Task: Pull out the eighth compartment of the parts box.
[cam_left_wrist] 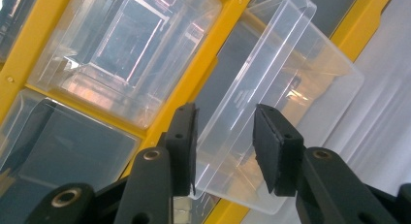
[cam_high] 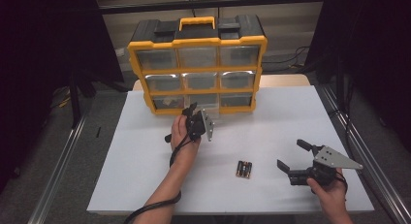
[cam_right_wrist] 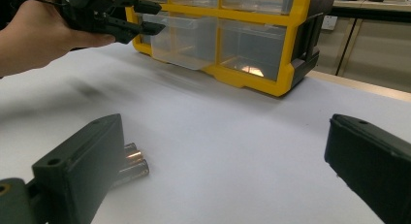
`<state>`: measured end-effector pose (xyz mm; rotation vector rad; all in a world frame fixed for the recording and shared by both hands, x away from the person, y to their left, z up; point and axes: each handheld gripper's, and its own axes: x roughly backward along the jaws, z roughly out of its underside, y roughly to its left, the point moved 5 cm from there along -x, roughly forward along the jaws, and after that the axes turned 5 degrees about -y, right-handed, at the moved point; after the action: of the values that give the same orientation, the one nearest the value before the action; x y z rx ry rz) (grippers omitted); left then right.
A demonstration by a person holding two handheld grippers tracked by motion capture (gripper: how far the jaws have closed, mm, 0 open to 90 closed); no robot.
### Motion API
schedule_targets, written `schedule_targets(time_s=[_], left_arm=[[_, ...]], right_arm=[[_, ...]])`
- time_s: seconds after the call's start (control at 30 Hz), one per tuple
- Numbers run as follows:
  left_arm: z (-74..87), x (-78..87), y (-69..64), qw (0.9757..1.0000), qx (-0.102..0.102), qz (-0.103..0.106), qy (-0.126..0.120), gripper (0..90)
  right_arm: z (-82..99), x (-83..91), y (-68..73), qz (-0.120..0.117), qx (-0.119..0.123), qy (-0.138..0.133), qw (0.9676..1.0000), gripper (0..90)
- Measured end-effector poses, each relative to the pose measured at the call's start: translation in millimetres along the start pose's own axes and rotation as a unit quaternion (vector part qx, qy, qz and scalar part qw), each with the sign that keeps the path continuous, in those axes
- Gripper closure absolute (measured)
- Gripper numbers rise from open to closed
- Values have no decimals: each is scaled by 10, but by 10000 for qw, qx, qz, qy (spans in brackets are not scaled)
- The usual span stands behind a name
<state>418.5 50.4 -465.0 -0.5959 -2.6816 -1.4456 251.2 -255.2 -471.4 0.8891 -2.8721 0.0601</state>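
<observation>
Reaching left gripper (cam_high: 190, 112) at drawer (cam_left_wrist: 271, 112), level

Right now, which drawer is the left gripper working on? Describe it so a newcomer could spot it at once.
Find the yellow organizer at the back of the white table. In its bottom row, take the middle clear drawer, right in front of the left gripper. Unlike its neighbours, it is pulled partway out, with the jaws around its front wall.

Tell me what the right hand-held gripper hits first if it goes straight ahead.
Probably the batteries: the right hand-held gripper points left across the table with them just ahead, low beside one jaw. It might pass over them.
</observation>
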Motion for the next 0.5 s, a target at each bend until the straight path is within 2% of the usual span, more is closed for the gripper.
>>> schedule_targets(time_s=[0.1,0.13,0.43,0.5], left_arm=[[3,9,-4,10000,-5,0,-29,619],[2,10,-18,10000,50,5,-82,619],[19,40,-27,10000,41,-6,-70,619],[18,41,-34,9999,100,-9,-109,618]], right_arm=[[-1,-2,3,7,-8,0,10000,5],[-2,-2,6,19,-27,8,10000,5],[0,-2,9,17,-14,14,10000,5],[1,-4,11,2,-10,13,10000,5]])
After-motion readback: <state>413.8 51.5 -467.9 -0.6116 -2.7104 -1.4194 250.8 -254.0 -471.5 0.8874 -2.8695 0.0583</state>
